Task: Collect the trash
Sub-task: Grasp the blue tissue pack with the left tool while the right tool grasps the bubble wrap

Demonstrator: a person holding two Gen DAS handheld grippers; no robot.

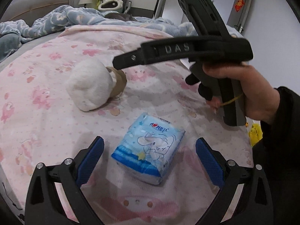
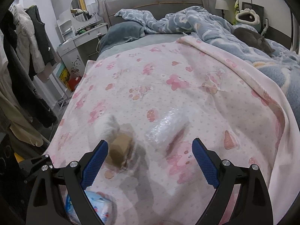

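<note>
A blue and white tissue pack (image 1: 149, 149) lies on the pink blanket (image 1: 46, 97), just ahead of my open left gripper (image 1: 149, 156) and between its blue pads. Farther off sit a white sock ball (image 1: 91, 84) and a brown cardboard piece (image 1: 119, 83). A hand holds my right gripper's body (image 1: 187, 52) above the blanket at right. In the right wrist view my right gripper (image 2: 150, 157) is open over the blanket. A clear plastic wrapper (image 2: 166, 127) lies just ahead of it. The cardboard piece (image 2: 120, 151) and sock ball (image 2: 106, 127) sit by its left pad. The tissue pack (image 2: 97, 206) shows at the bottom left.
A crumpled blue quilt (image 2: 215, 24) and grey pillow (image 2: 123, 32) fill the bed's far end, with a dark cat (image 2: 253, 39) on the quilt. Clothes (image 2: 28, 56) hang at left beside a white dresser (image 2: 80, 43) with a round mirror. A yellow bag (image 1: 255, 133) lies off the bed.
</note>
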